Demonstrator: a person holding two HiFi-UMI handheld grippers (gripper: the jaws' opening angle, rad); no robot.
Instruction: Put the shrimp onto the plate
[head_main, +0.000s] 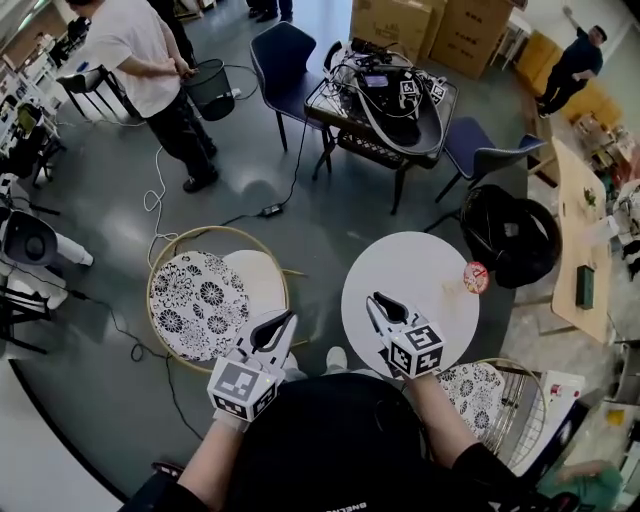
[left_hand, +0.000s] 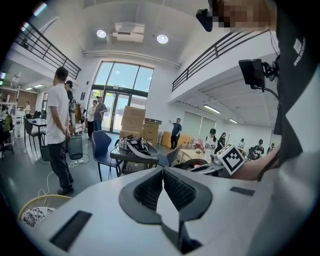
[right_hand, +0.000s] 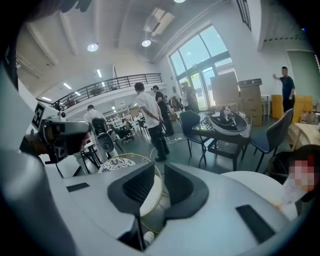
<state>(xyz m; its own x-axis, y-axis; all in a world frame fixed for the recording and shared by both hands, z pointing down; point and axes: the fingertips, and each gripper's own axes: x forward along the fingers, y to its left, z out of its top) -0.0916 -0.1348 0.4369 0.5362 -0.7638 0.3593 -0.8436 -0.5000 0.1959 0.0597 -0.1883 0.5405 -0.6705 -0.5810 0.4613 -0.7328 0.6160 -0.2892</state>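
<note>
Nearby, the shrimp lies right of the right hand-held gripper, jaws apart

There are two white hand-held tools with marker cubes, the left tool and the right tool, one round white surface and, on it, one small red-and-white round item. Two black-and-white floral-patterned discs show, along with two dark blue chairs, one black backpack, one black mesh bin and one dark surface heaped with cables.
</note>
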